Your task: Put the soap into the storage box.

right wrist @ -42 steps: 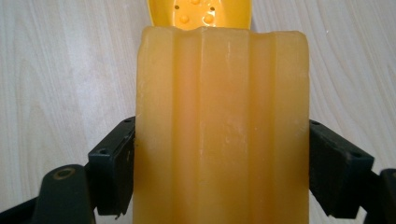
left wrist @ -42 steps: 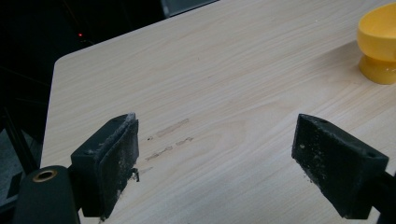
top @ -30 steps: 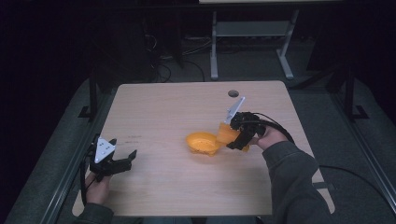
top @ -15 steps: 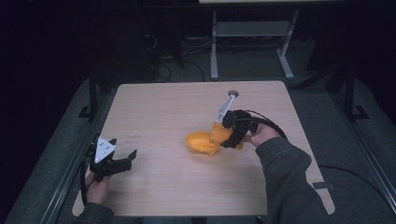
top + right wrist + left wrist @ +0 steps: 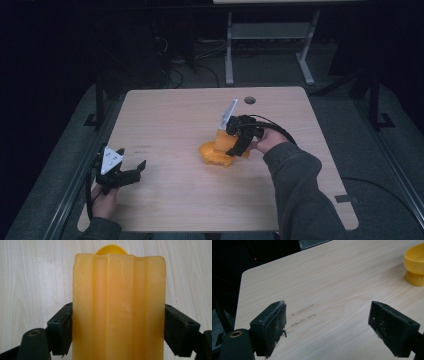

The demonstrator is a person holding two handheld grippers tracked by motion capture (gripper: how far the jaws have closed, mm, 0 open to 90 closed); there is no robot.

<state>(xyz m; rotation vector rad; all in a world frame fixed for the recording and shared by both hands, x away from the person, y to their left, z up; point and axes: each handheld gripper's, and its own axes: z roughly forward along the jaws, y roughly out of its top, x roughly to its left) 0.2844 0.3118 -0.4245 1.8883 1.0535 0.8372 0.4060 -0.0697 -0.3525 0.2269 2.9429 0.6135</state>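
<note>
An orange ribbed block is clamped between the jaws of my right gripper, which is shut on its sides. In the high view that gripper holds the block near the table's middle, against the right side of a yellow-orange bowl; whether they touch I cannot tell. A bit of the bowl's rim peeks out beyond the block. My left gripper rests low at the front left of the table, well apart from the bowl. Its jaws stand wide open with nothing between them, and the bowl shows far off.
The light wooden table has a round cable hole near its far edge. Faint scuff marks lie on the wood ahead of the left gripper. A metal stand is on the dark floor beyond the table.
My right gripper has carried the orange block leftward, up against the bowl, and tipped more upright. The left gripper has stayed put and open.
</note>
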